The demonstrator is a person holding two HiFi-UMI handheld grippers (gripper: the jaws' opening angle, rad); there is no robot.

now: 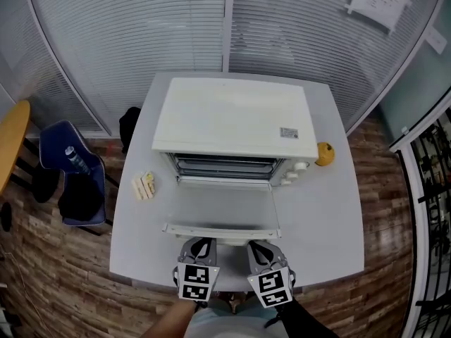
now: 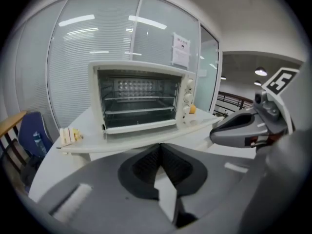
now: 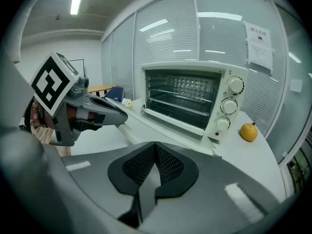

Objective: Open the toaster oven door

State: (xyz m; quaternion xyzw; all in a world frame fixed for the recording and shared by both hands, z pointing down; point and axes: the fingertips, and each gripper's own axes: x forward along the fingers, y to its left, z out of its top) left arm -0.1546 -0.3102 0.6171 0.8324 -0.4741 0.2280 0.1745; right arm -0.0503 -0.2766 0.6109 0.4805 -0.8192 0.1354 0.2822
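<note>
A white toaster oven stands on the white table. Its door lies folded down flat toward me, handle at the near edge. The open cavity shows wire racks. My left gripper and right gripper hover side by side at the table's front edge, just short of the handle. Both are shut with nothing between the jaws, and neither touches the door. Each gripper view shows the other gripper beside it.
A yellow fruit lies right of the oven by its knobs. A small sandwich-like item sits to the left. A blue chair stands off the table's left side; blinds and glass walls rise behind.
</note>
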